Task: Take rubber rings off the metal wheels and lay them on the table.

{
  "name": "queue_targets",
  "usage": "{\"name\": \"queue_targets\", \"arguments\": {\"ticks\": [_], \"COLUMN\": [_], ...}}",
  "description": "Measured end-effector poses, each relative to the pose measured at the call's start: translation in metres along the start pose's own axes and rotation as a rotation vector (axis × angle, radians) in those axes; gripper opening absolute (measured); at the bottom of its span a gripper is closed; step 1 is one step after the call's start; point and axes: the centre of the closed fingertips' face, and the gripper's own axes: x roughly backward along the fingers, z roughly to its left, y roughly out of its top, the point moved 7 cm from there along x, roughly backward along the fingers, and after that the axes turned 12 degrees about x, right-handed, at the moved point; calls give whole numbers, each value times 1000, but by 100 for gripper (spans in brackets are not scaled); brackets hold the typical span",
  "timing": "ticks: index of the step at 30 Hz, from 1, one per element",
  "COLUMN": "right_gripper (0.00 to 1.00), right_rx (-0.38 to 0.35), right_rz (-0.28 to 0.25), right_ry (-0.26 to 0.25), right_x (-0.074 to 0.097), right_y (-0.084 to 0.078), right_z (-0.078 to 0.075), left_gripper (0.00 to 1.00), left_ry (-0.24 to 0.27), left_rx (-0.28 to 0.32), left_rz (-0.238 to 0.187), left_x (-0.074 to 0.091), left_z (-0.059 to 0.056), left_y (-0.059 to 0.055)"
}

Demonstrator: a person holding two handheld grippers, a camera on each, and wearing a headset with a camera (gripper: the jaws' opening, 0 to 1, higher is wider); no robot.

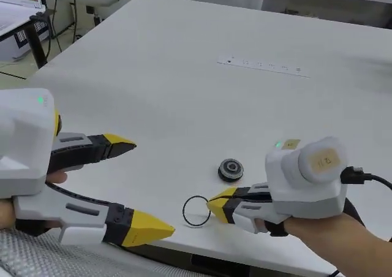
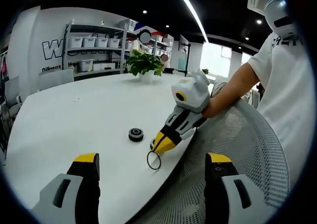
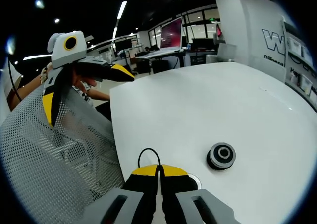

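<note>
Right gripper (image 1: 214,204) pressed shut, tips touching the rubber ring (image 1: 196,211) lying by the table's (image 1: 184,75) near edge, metal wheel (image 1: 231,169) just beyond. Left gripper (image 1: 151,187) gapes wide, near left. A snag on those tips could drag the ring overboard!

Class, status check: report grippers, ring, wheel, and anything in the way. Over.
Left gripper open, off to the side. Right gripper shut, tip at the rubber ring lying on the table; pinch unclear. Metal wheel stands apart, not obstructing.
</note>
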Motion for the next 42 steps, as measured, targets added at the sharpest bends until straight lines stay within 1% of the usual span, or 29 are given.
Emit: {"name": "queue_targets", "arguments": {"ticks": [3, 5, 9, 13, 19, 22, 26, 29, 31, 36, 37, 40, 42], "right_gripper": [0, 1, 1, 1, 2, 4, 5, 6, 7, 8, 9, 10, 11], "right_rx": [4, -17, -23, -28, -63, -93, -144, -199, -214, -271, -276, -295, -280], "right_rz": [-6, -1, 3, 5, -27, -35, -75, -130, -163, -223, -230, -248, -241], "right_ry": [-10, -14, -22, -31, -56, -83, -114, -136, -149, -189, -190, -169, -165], "right_x": [0, 0, 1, 3, 10, 15, 23, 32, 38, 54, 55, 59, 60], "right_y": [1, 0, -1, -1, 4, 6, 10, 16, 19, 23, 23, 24, 23], "right_z": [-2, -4, -6, -8, -16, -23, -32, -42, -46, -59, -60, -62, -62], "left_gripper": [85, 85, 85, 85, 85, 84, 84, 84, 84, 84, 84, 82, 81], "left_ry": [-6, -4, 1, 5, 7, 8, 8, 10, 10, 6, 6, 7, 12], "left_rx": [4, 4, 9, 9, 10, 10, 11, 13, 14, 17, 16, 14, 14], "left_rz": [-1, -2, -6, 4, 5, 7, 10, 12, 12, 16, 16, 13, 13], "left_x": [0, 0, 0, 0, 0, 0, 0, 0, 0, 0, 0, 0, 1], "left_z": [0, 0, 0, 1, 1, 1, 1, 1, 2, 1, 1, 1, 2], "left_y": [0, 0, 0, -1, -1, -1, -2, -2, -2, -2, -2, -2, -2]}}
